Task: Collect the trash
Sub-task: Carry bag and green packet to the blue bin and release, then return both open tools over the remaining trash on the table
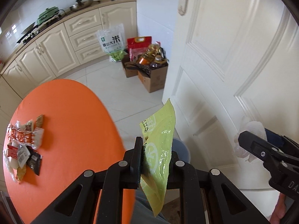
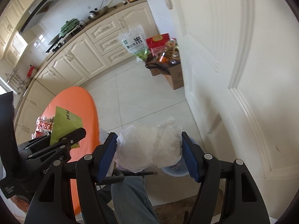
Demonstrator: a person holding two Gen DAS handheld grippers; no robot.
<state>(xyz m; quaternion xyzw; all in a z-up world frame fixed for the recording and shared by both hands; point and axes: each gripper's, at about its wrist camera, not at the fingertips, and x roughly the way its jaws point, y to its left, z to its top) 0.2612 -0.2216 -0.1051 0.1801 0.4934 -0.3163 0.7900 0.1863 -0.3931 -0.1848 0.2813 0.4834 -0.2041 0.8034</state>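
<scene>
Both hand-held grippers loaded, positioned right of the orange surface (image 1: 65, 130).

The left hand-held gripper (image 1: 155, 160) is clamped on a green wrapper (image 1: 158, 140), which stands upright between its pads. The right hand-held gripper (image 2: 149, 149) is clamped on a crumpled clear plastic bag (image 2: 149, 147) that fills its wide gap. Remaining wrappers (image 1: 22, 143) lie on the surface's left side, well apart from both.

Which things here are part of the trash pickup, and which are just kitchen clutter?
Job:
green wrapper in left gripper
crumpled clear plastic in right gripper
wrappers on orange table
blue bin

Clutter:
rice bag
boxes of bottles
pans
</scene>
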